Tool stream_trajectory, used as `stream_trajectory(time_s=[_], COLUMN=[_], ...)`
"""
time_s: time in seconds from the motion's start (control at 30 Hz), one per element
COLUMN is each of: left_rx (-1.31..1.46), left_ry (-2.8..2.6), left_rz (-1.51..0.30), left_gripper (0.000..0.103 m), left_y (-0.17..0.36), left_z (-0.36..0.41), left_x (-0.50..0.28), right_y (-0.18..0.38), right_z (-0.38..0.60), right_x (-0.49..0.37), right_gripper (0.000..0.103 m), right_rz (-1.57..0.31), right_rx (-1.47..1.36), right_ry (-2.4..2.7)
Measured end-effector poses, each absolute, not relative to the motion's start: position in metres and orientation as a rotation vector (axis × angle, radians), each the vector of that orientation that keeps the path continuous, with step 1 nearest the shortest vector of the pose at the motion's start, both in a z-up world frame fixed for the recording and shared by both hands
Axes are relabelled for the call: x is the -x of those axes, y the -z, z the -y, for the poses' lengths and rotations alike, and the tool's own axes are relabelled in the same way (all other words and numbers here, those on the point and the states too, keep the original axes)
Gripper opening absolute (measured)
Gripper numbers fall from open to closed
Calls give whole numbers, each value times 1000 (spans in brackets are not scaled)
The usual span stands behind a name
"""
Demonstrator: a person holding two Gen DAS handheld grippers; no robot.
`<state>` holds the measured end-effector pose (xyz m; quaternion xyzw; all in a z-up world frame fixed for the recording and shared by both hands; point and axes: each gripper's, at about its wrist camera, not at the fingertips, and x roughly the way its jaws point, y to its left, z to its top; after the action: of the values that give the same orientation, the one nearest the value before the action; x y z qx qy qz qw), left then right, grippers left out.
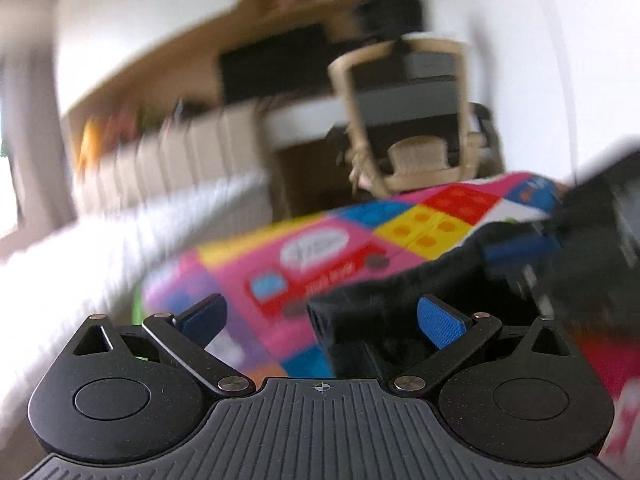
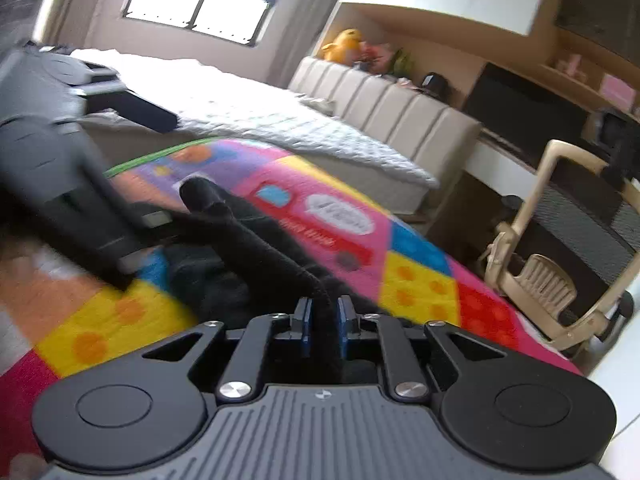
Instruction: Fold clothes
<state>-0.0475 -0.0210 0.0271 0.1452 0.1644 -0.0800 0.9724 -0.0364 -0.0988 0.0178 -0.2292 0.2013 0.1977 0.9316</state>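
Right gripper [image 2: 323,322] pinching black garment [image 2: 256,240] — colourful mat [image 2: 416,280], bed [image 2: 256,112] behind.

Left gripper [image 1: 322,320] jaws wide apart; right gripper [image 2: 323,322] jaws clamped

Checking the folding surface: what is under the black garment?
The black garment lies on a colourful block-pattern mat, one edge pinched by the right gripper. Anything beneath its bunched middle is covered.
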Motion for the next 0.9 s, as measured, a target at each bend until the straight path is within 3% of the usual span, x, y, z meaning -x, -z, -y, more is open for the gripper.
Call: stream_trajectory(time_s=[0.27, 0.33, 0.37, 0.4, 0.5, 0.67, 0.73, 0.8, 0.9], left_rx=[-488, -527, -546, -566, -581, -446, -361, -287, -141], left_ry=[189, 191, 192, 194, 192, 173, 134, 90, 91], left_rz=[-306, -314, -319, -323, -343, -433, -519, -595, -707], left_gripper=[103, 93, 81, 62, 58, 70, 86, 96, 96], left_y=[-16, -11, -9, -6, -2, 1, 4, 5, 1], left_z=[53, 62, 66, 70, 75, 63, 56, 48, 31], left_x=[29, 20, 16, 12, 3, -6, -19, -31, -42], right_y=[-28, -30, -32, -33, -36, -28, -23, -15, -4], right_z=[122, 131, 138, 146, 189, 272, 294, 313, 337], right_x=[26, 32, 36, 40, 55, 56, 47, 31, 8], right_gripper=[12, 13, 18, 28, 59, 60, 62, 74, 81], right_rz=[-470, -477, -482, -484, -483, -551, -548, -564, -642], right_rx=[340, 306, 285, 266, 222, 67, 35, 10, -141], right_ry=[-427, -424, -410, -388, -270, 25, 111, 180, 188])
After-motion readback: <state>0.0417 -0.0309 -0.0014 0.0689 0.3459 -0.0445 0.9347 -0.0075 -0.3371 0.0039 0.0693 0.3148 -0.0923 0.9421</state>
